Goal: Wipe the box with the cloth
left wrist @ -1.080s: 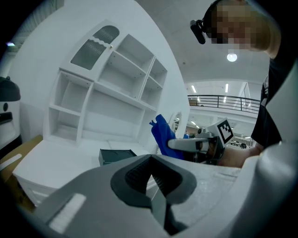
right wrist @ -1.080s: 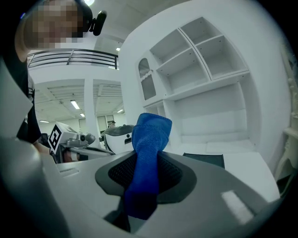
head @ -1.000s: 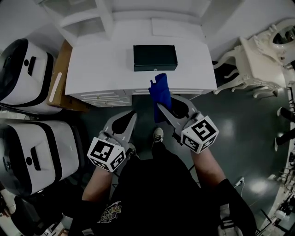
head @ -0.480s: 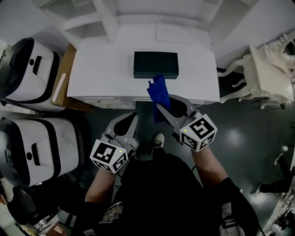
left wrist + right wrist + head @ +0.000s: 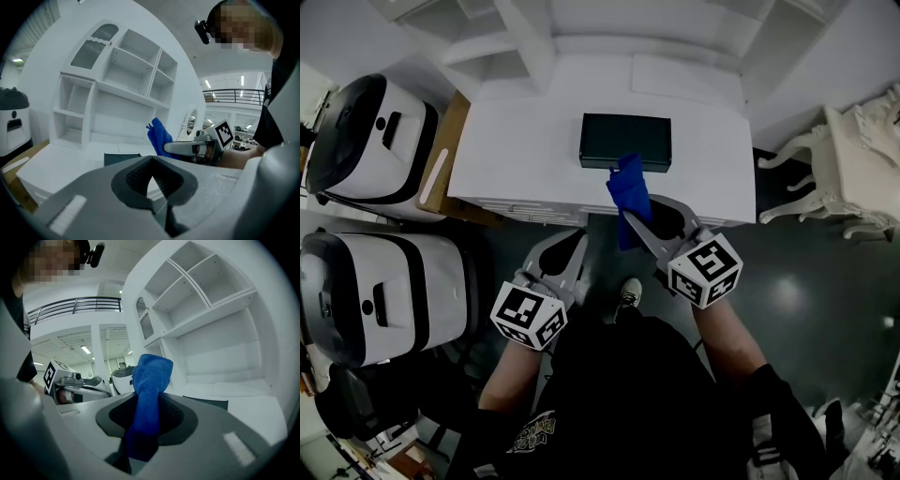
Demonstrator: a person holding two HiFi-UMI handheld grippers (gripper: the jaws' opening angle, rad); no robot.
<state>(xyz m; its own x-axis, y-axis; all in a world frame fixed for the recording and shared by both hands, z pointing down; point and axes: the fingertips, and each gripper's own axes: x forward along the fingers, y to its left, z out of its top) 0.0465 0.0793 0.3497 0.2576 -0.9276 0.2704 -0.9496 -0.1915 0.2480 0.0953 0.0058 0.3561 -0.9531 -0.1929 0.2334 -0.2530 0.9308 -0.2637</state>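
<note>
— Quickly: what does the box (image 5: 625,141) look like?
— Flat, rectangular, very dark green, plain top. It lies long side across on the white desk (image 5: 516,141), at 12 o'clock from the person and a little right of the desk's middle.
— And the cloth?
— The blue cloth (image 5: 629,192) is bunched and stands up out of the right gripper (image 5: 643,212), whose jaws are clamped on its lower part. In the head view its top end overlaps the box's near edge at 6 o'clock; can't tell if it touches.
— Other tongs?
— The left gripper (image 5: 570,242) sits at 7 o'clock from the cloth, off the desk's front edge over the dark floor (image 5: 806,281). Its jaws are together with nothing between them.
— Surroundings?
— A white shelf unit (image 5: 534,37) rises at the desk's back, 12 o'clock from the box. A brown board (image 5: 441,159) lies against the desk's left end at 9 o'clock. Two white-and-black machines stand beyond it: the upper machine (image 5: 380,141) at 9 o'clock and the lower machine (image 5: 375,300) at 8. An ornate white furniture piece (image 5: 853,159) stands at 3 o'clock, apart from the desk. A shoe (image 5: 628,292) shows between the grippers at 6 o'clock.
— Anything in the way?
— Only the cloth, covering a bit of the box's near edge; the rest of the top shows.
</note>
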